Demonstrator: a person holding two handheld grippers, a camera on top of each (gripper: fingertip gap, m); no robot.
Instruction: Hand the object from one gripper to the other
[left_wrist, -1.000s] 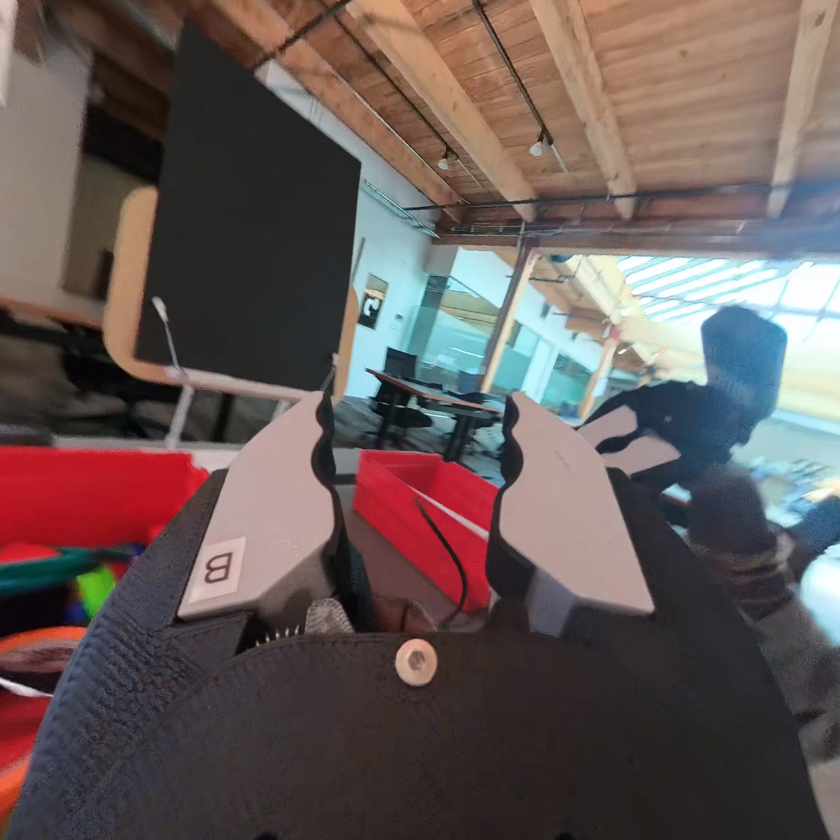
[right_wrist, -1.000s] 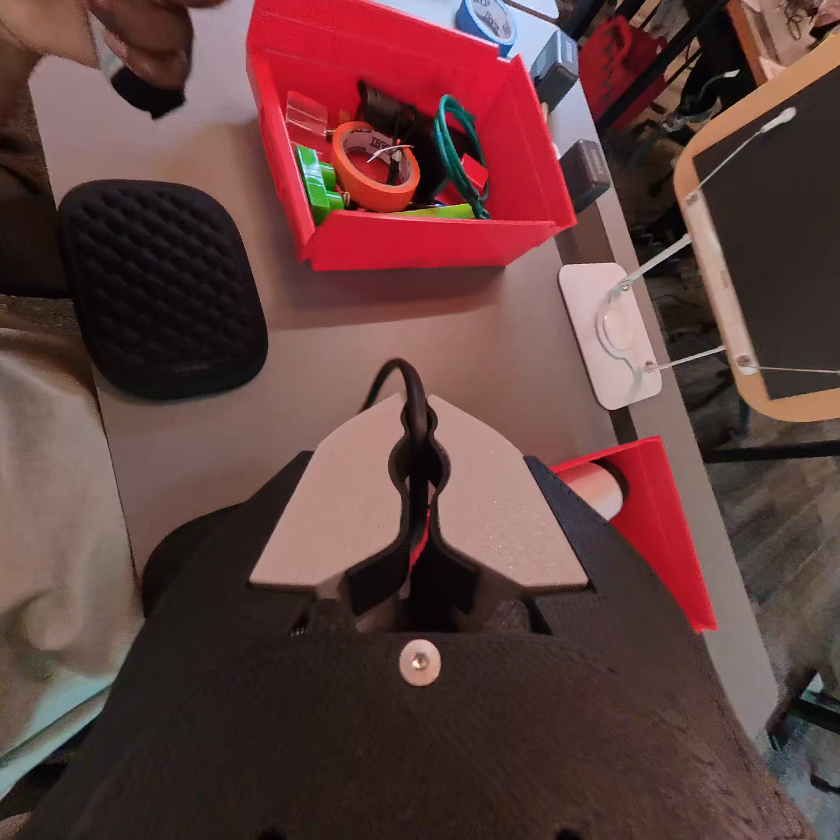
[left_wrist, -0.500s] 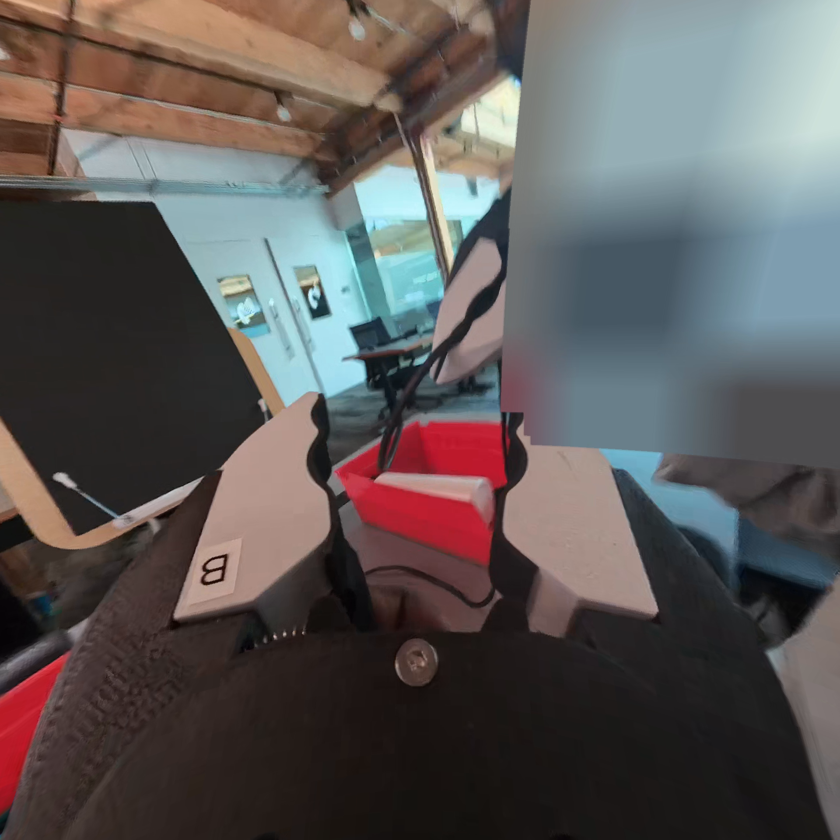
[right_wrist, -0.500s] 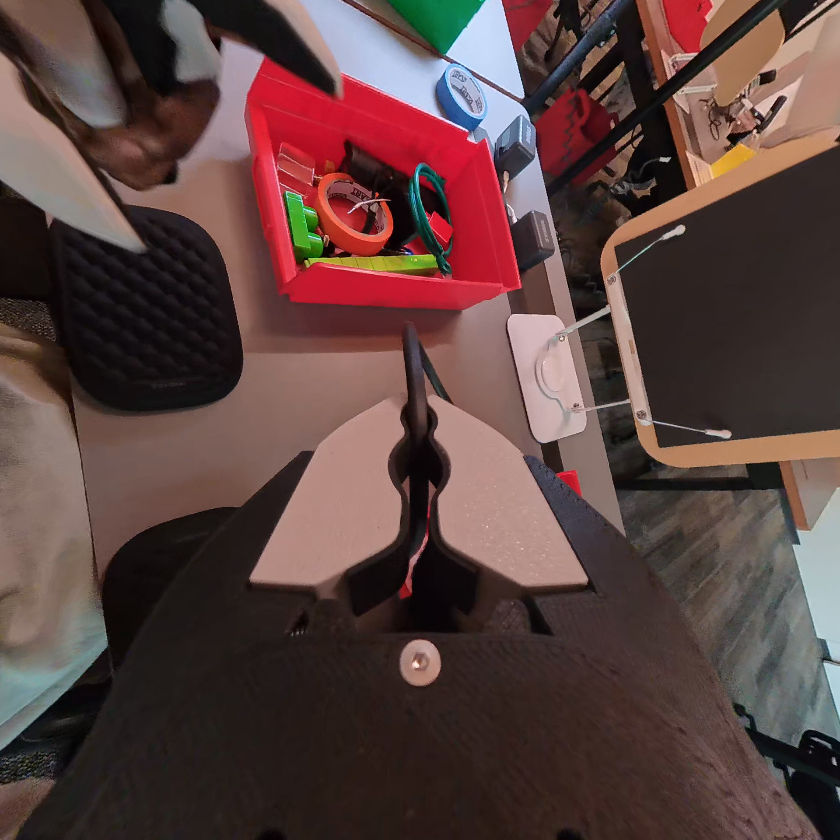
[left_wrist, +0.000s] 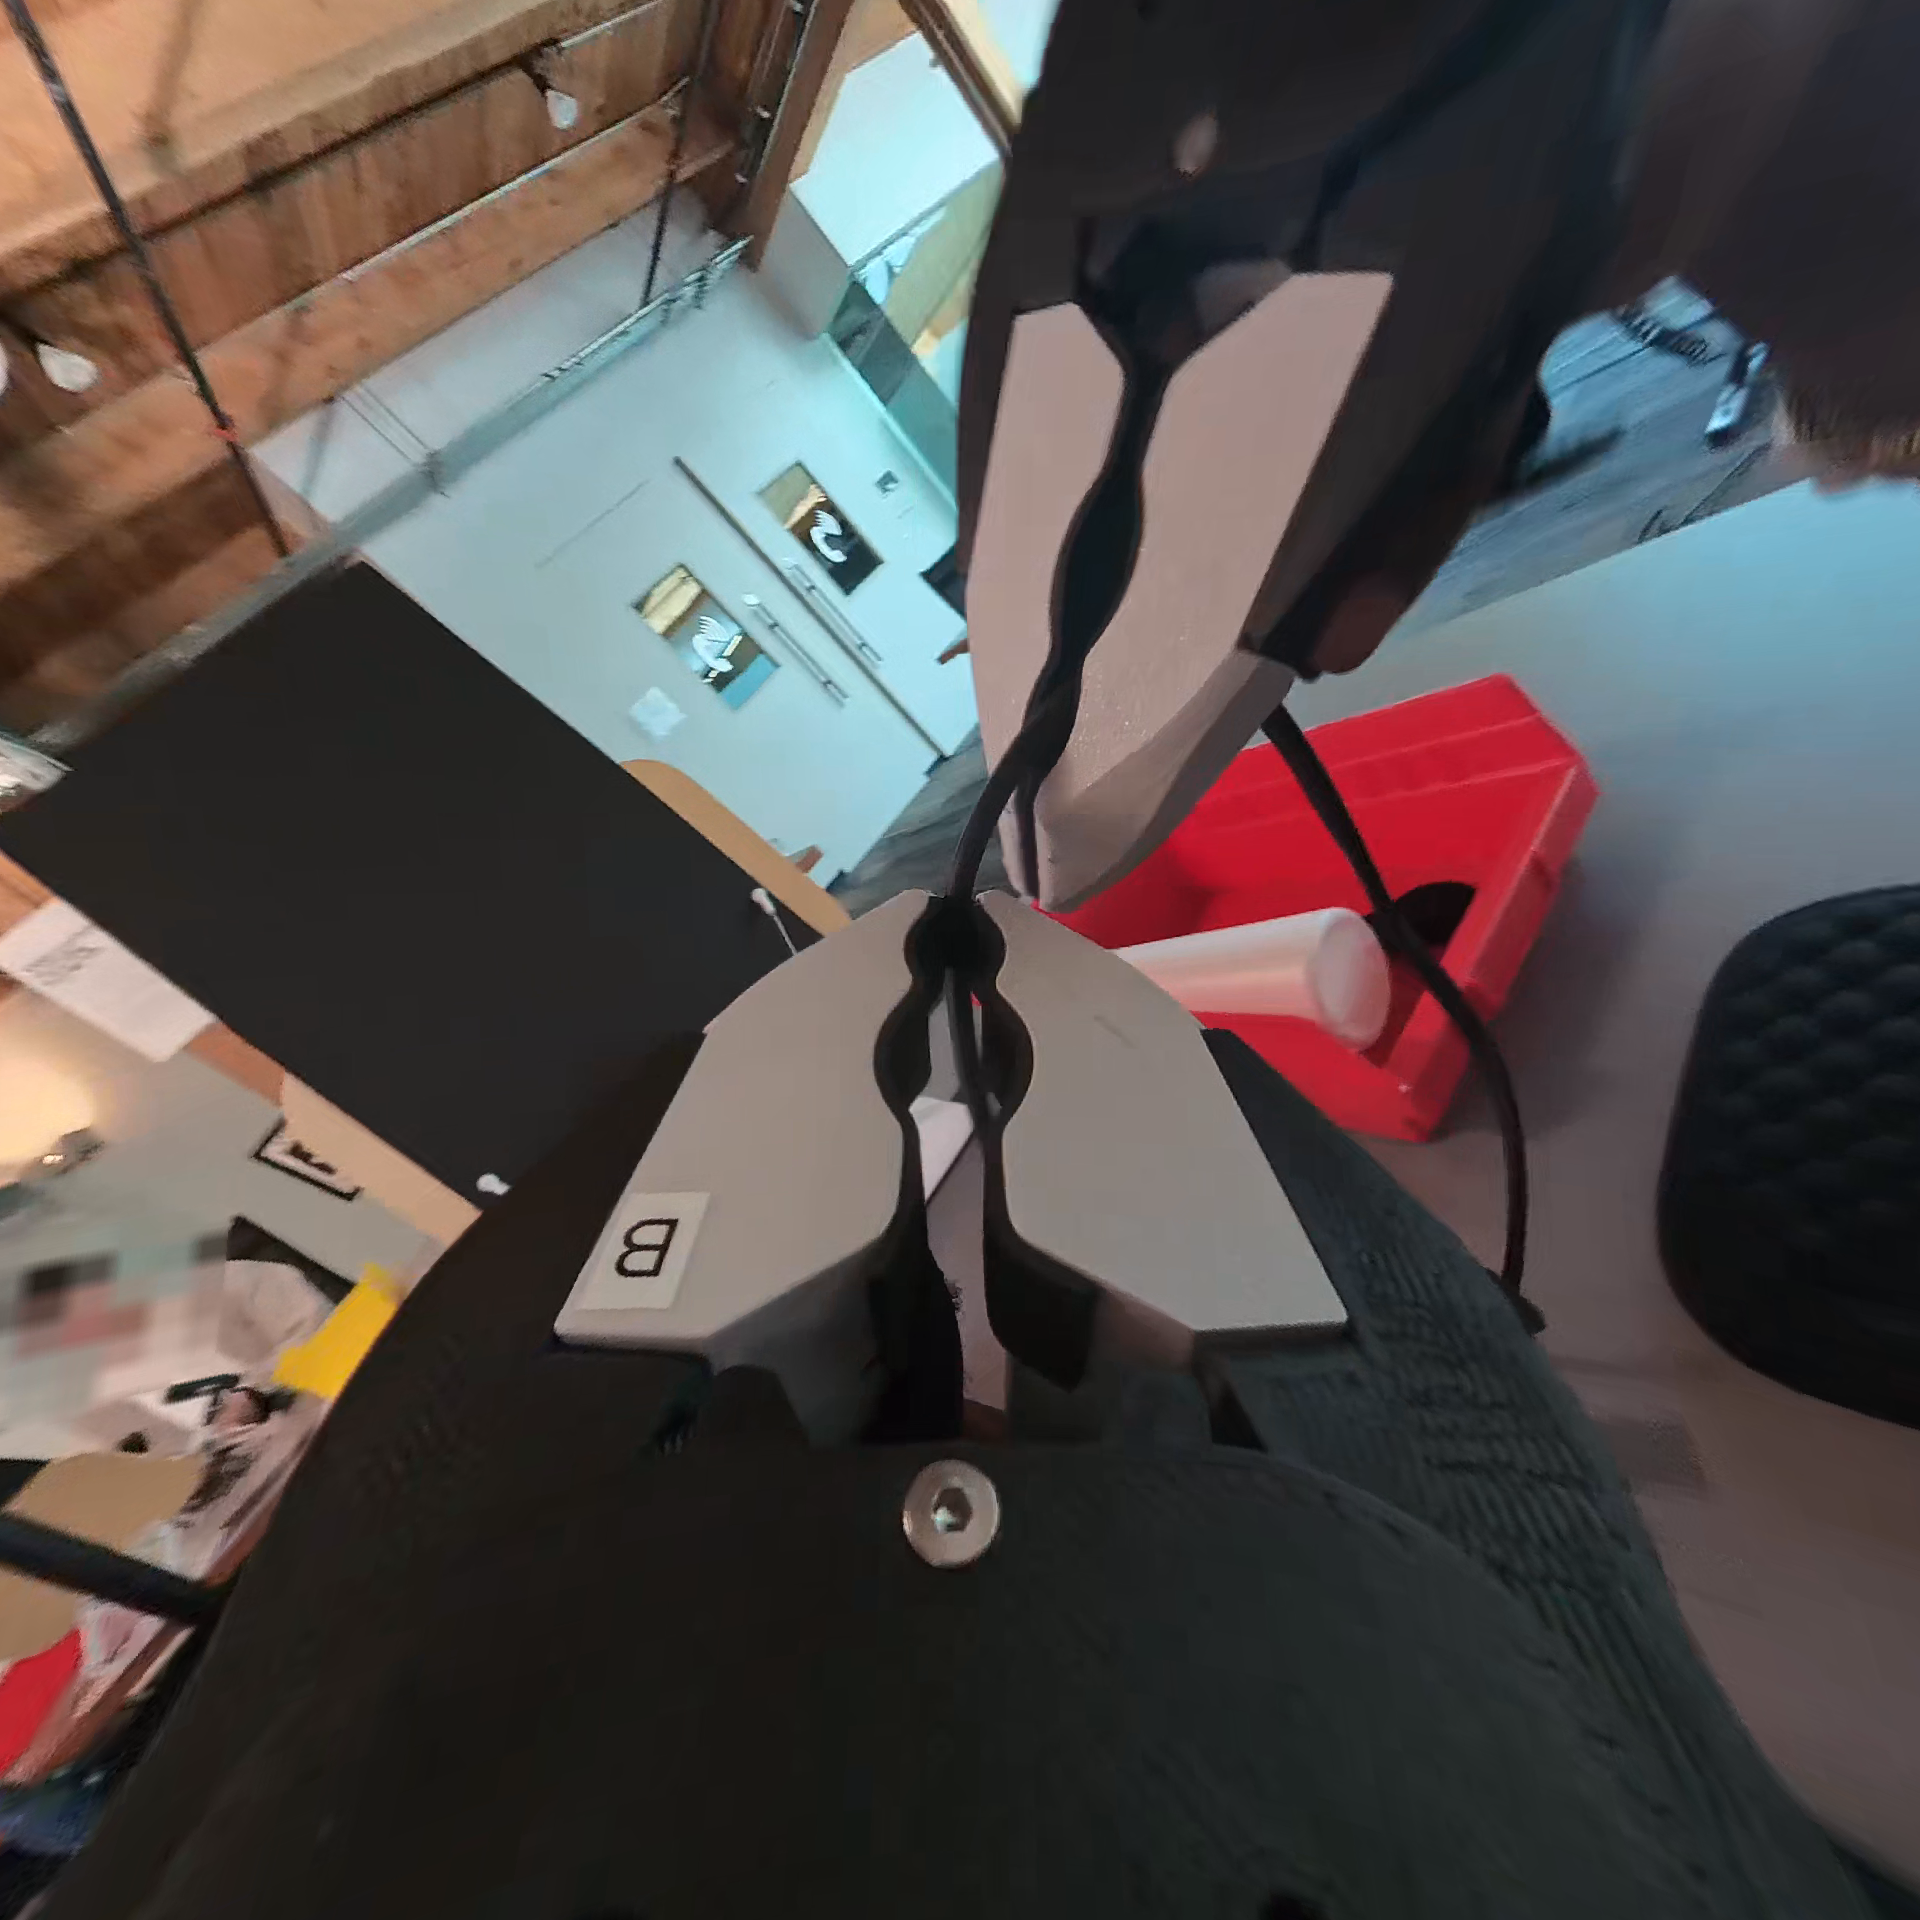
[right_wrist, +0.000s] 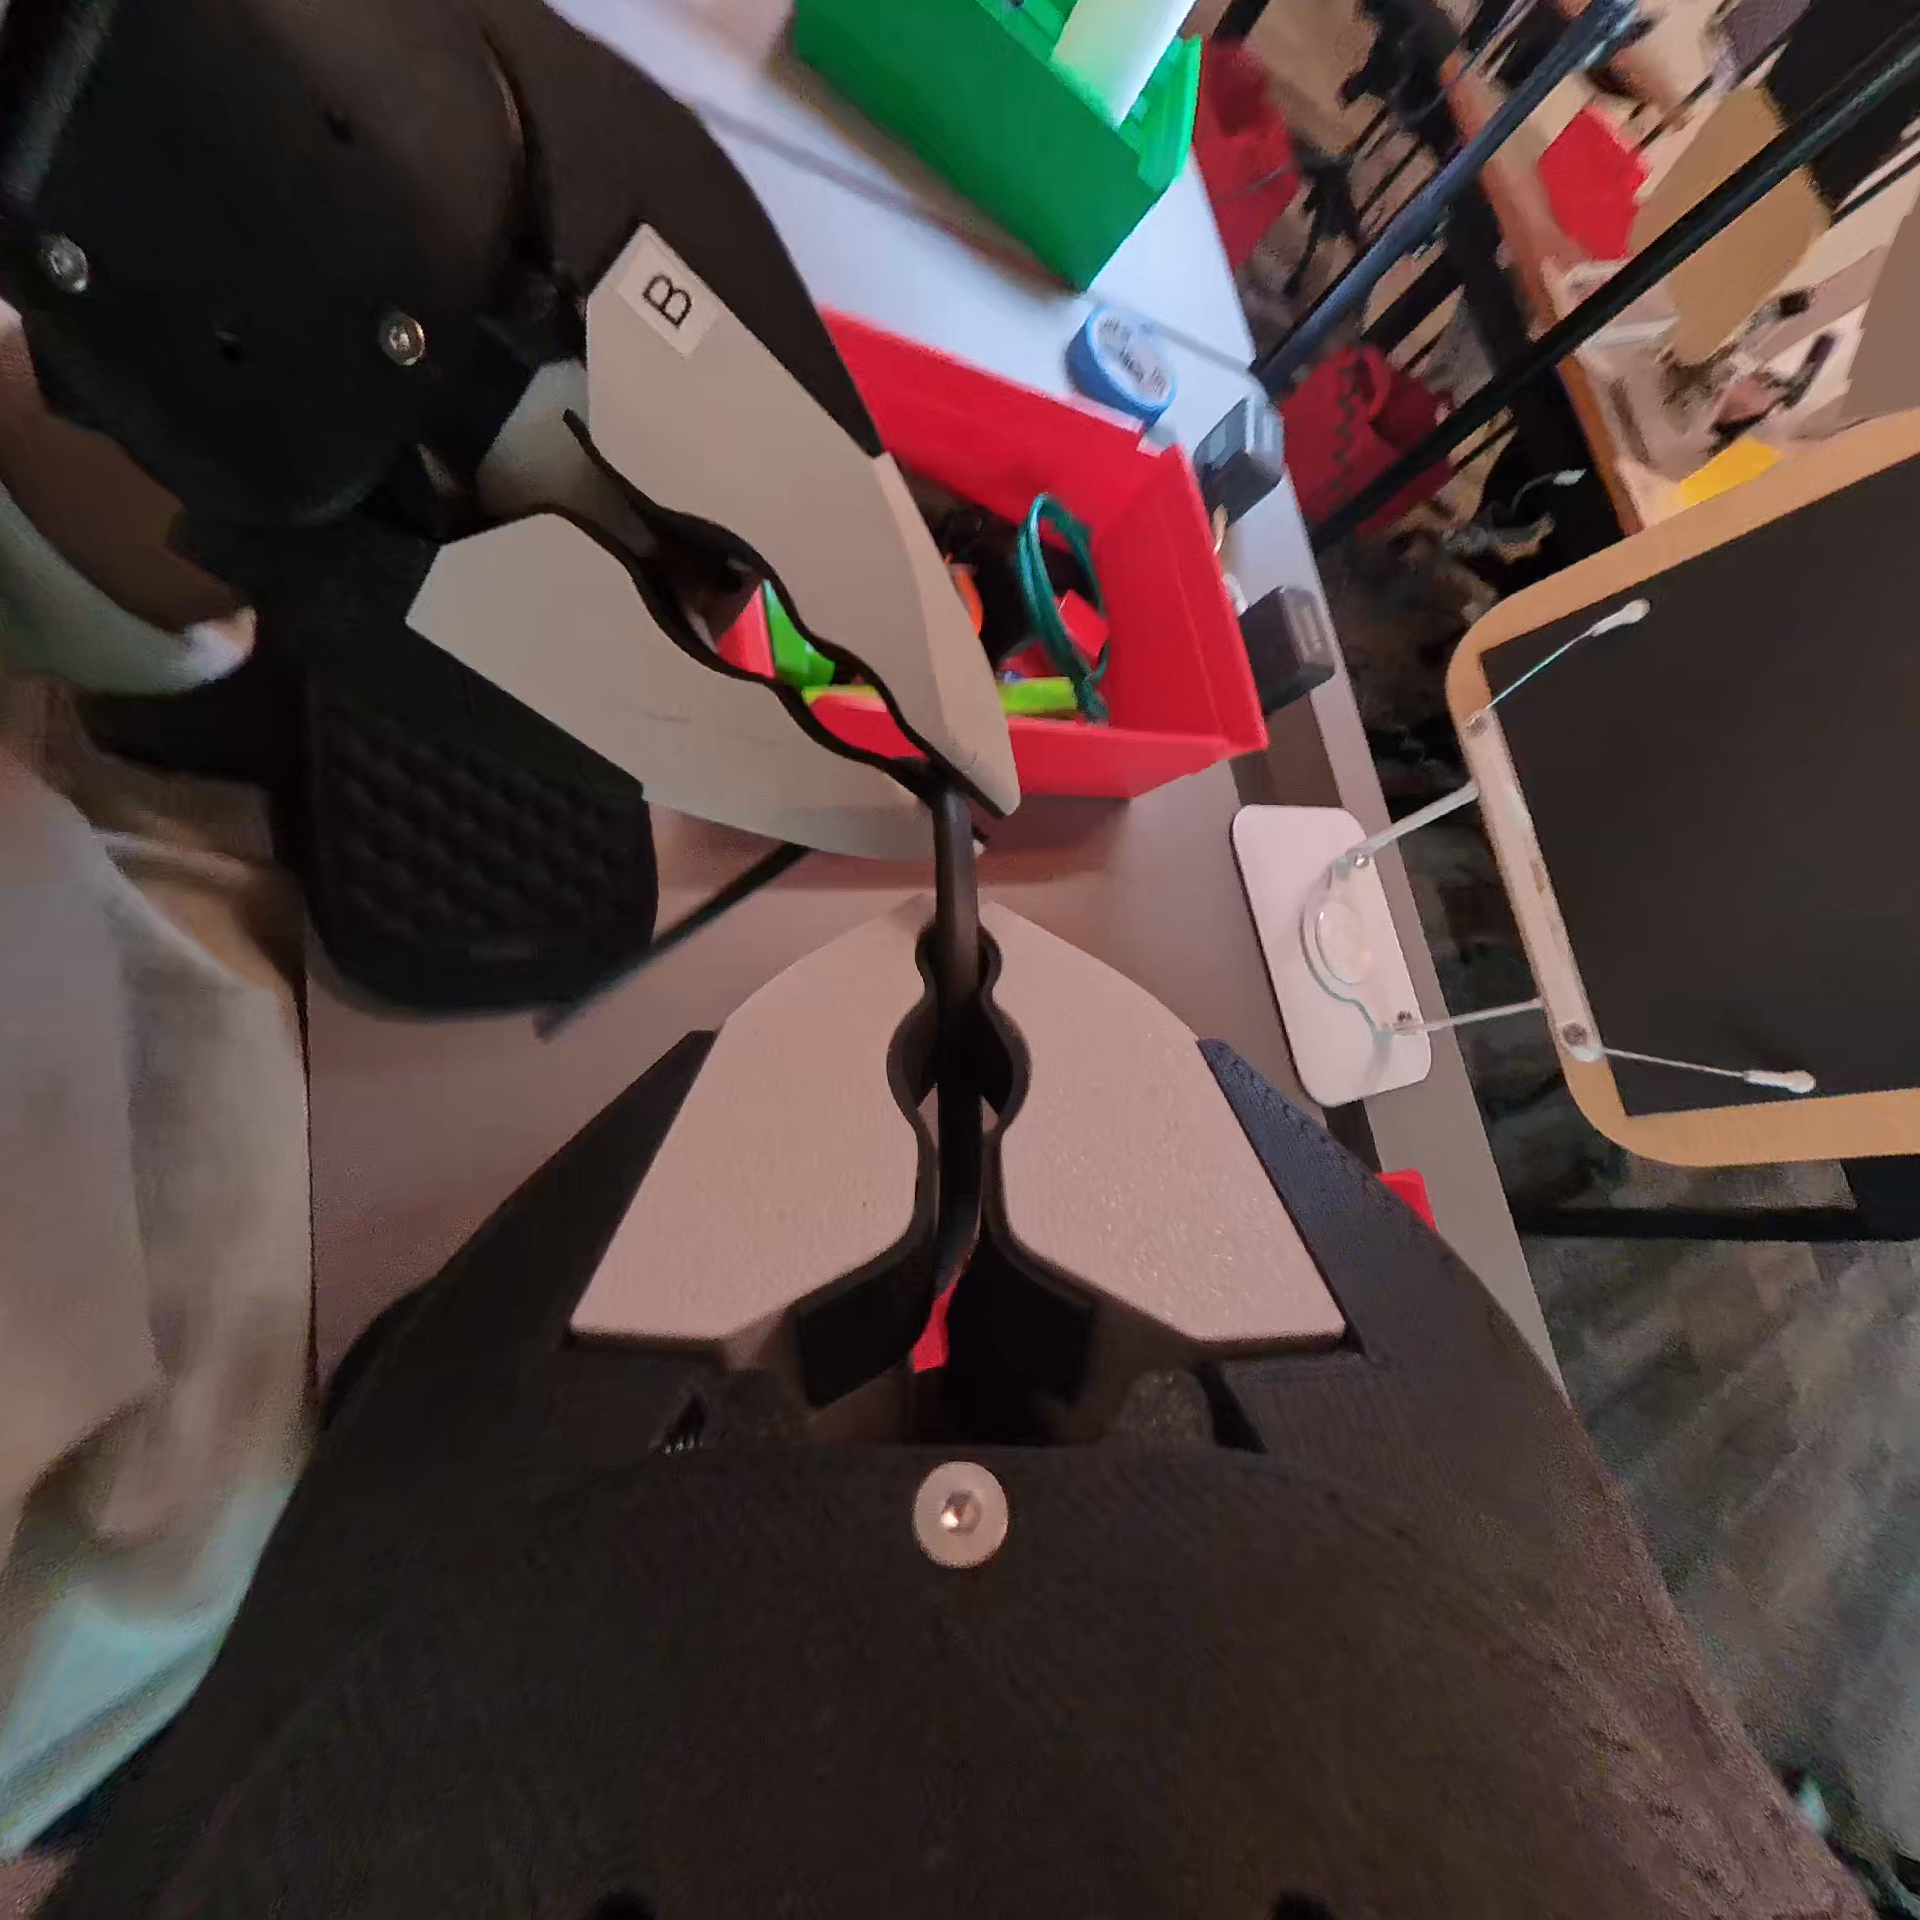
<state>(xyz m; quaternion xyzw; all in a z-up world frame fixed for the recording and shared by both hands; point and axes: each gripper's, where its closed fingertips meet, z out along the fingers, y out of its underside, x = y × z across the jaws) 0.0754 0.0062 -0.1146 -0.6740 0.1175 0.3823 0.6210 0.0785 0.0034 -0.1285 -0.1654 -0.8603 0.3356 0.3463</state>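
Observation:
A thin black cable tie (right_wrist: 951, 862) runs between the two grippers. My right gripper (right_wrist: 951, 925) is shut on it, and the tie sticks out past the tips. My left gripper (right_wrist: 971, 790) comes in from the upper left, tip to tip with the right one, and its jaws are shut on the tie's far end. In the left wrist view my left gripper (left_wrist: 956, 920) is shut on the tie (left_wrist: 985, 836). The right gripper (left_wrist: 1044, 790) hangs just above it, also shut. The rest of the tie loops down to the right.
A red bin (right_wrist: 1122, 769) holding tape, a green cable and other parts sits behind the grippers. A second red bin (left_wrist: 1455, 831) holds a white roll (left_wrist: 1268, 966). A black quilted pad (right_wrist: 468, 852), a green bin (right_wrist: 997, 114), a blue tape roll (right_wrist: 1127, 364) and a black board (right_wrist: 1714, 831) past the table edge are also here. The tips of both grippers are at nearly the same place.
My left gripper was open and apart; it has swung to the right gripper's tips and shut on the cable tie. The right gripper has kept its hold and lifted a little.

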